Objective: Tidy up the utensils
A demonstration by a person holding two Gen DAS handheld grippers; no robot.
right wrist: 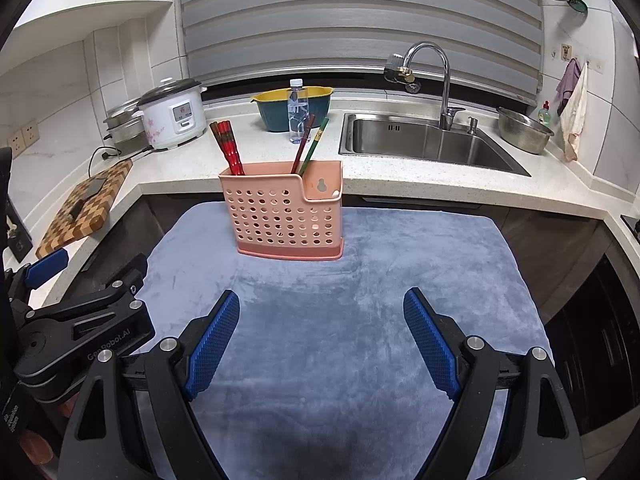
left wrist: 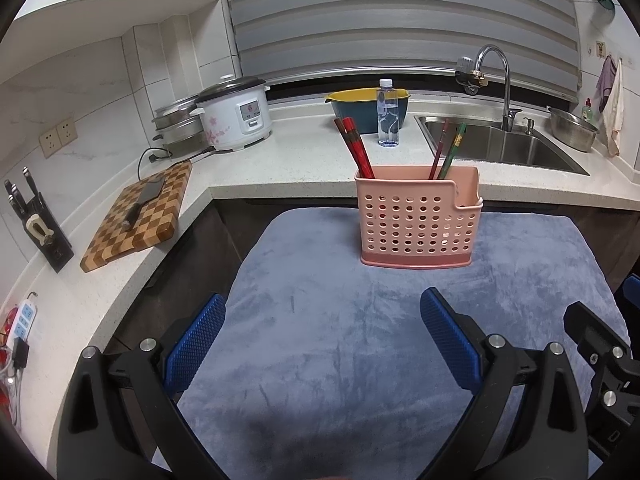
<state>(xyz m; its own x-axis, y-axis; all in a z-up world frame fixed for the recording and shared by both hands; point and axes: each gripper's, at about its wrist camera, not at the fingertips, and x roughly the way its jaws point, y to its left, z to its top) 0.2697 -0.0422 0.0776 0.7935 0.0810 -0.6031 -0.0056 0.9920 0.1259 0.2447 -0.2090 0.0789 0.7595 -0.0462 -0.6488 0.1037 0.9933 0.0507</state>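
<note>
A pink perforated utensil holder (left wrist: 418, 222) (right wrist: 285, 214) stands upright at the far edge of a grey-blue cloth (left wrist: 340, 340) (right wrist: 332, 312). Red chopsticks (left wrist: 357, 148) (right wrist: 229, 148) lean out of its left end. A red and a green chopstick (left wrist: 450, 150) (right wrist: 310, 144) lean out near its right end. My left gripper (left wrist: 322, 308) is open over the bare cloth, well short of the holder. My right gripper (right wrist: 322, 304) is open too, with nothing between its blue pads. Each gripper shows at the edge of the other's view.
A white counter runs behind the cloth with a water bottle (left wrist: 388, 114), a yellow-and-teal bowl (left wrist: 360, 106), a rice cooker (left wrist: 236, 116) and a steel sink (left wrist: 504, 142) with a tap. A checkered cutting board (left wrist: 138, 216) with a cleaver and a knife block (left wrist: 38, 220) sit on the left.
</note>
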